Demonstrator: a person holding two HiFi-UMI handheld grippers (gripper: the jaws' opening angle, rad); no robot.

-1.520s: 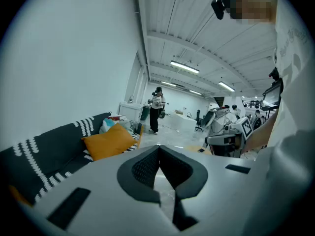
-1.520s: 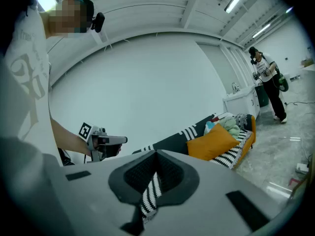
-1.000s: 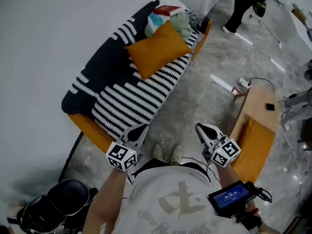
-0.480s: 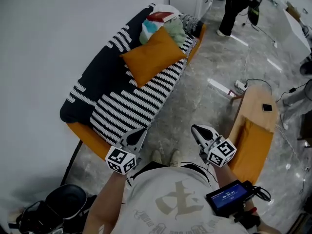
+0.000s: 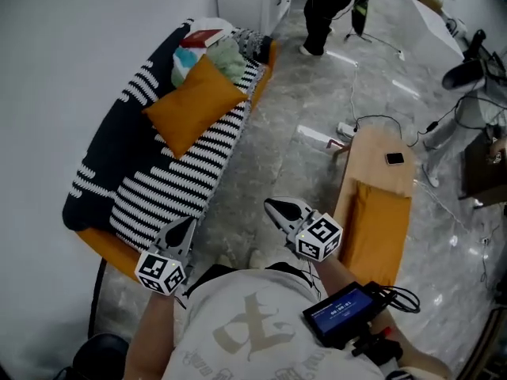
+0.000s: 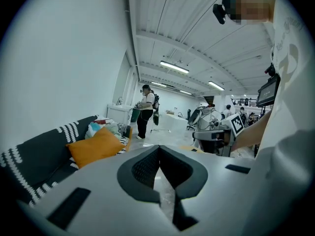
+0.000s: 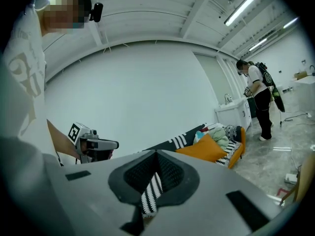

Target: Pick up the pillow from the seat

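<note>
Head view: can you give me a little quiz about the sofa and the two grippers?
1. True or false: the orange pillow lies on the striped sofa.
2. Pick one. The jaws of the left gripper and the right gripper are: A) shut, with nothing held; B) shut on the pillow; C) wide open.
3. Fill in: the gripper nearer the sofa is the ____ one.
Key: 1 true; 2 A; 3 left.
</note>
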